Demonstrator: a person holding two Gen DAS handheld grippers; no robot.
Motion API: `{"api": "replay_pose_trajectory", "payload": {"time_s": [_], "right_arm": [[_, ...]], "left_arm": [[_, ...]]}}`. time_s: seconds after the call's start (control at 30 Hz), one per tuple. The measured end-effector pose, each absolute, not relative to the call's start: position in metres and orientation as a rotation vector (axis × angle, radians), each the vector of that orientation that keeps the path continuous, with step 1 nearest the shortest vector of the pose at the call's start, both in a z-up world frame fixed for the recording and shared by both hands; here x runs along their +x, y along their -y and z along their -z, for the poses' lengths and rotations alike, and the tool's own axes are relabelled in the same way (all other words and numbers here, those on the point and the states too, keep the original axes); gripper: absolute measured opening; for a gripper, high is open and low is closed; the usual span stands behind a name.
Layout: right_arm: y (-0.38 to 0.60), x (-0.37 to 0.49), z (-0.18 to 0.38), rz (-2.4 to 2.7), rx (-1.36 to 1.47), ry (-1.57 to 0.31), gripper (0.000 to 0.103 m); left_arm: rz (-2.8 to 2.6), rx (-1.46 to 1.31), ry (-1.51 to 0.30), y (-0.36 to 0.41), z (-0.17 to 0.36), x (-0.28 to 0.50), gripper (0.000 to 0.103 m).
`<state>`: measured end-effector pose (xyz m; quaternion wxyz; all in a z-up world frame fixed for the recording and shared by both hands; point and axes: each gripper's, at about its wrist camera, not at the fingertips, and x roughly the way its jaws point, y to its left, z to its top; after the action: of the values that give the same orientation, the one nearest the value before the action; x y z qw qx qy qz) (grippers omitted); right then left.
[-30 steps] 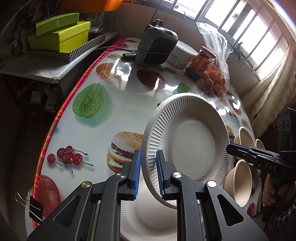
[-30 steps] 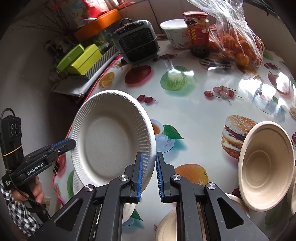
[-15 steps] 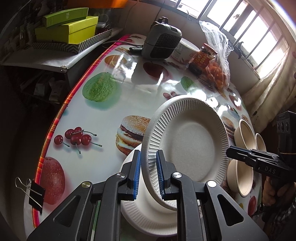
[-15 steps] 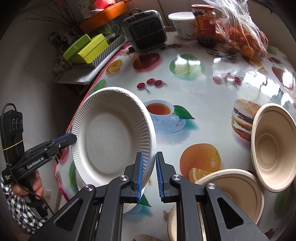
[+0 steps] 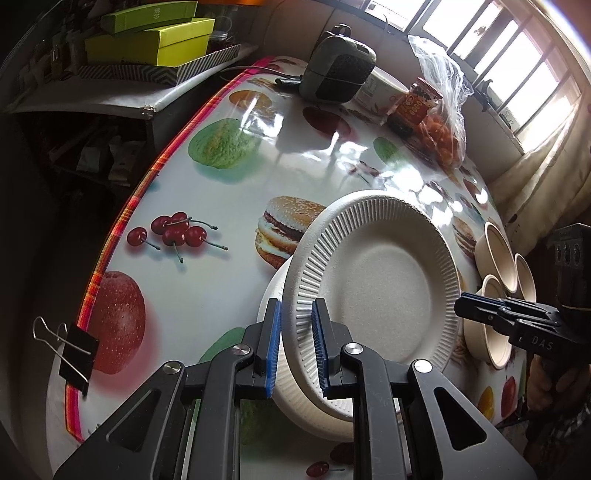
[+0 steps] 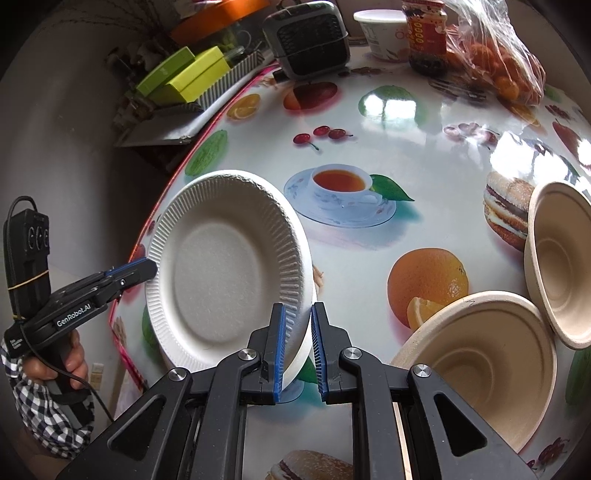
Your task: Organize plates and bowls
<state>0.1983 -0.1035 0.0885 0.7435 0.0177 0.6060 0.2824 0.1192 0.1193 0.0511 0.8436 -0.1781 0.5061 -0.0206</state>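
A white ribbed paper plate point(image 5: 384, 291) point(image 6: 225, 273) hangs tilted just above the table, gripped from two sides. My left gripper point(image 5: 297, 317) is shut on its near rim. My right gripper point(image 6: 297, 317) is shut on the opposite rim and also shows in the left wrist view point(image 5: 476, 310). In the right wrist view the left gripper point(image 6: 136, 271) meets the plate's far edge. Another white plate point(image 5: 284, 373) point(image 6: 304, 354) lies right under the held one. Beige bowls point(image 5: 495, 247) point(image 6: 491, 365) rest on the table to the right; one bowl point(image 6: 561, 266) leans on its side.
A small heater point(image 5: 338, 74), a red-labelled jar point(image 5: 413, 107), a white tub point(image 6: 384, 33) and a bag of oranges point(image 6: 498, 62) stand at the far side. A binder clip point(image 5: 70, 347) sits on the table's striped left edge point(image 5: 122, 229). Green boxes point(image 5: 151, 40) lie on a side shelf.
The plate held by both grippers has moved toward the near table edge and a little lower. It now hangs over the other white plate, and more of the bowls show on the right.
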Motion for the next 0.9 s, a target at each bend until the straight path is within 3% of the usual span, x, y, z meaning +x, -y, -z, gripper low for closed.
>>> {"api": "replay_pose_trajectory", "payload": {"time_s": [0.9], "right_arm": [[0.097,0.184,-0.079,-0.621,0.012,-1.346,0.014]], "left_arm": [[0.031,-0.381,-1.097,-0.119,-0.037,0.104,0.018]]}}
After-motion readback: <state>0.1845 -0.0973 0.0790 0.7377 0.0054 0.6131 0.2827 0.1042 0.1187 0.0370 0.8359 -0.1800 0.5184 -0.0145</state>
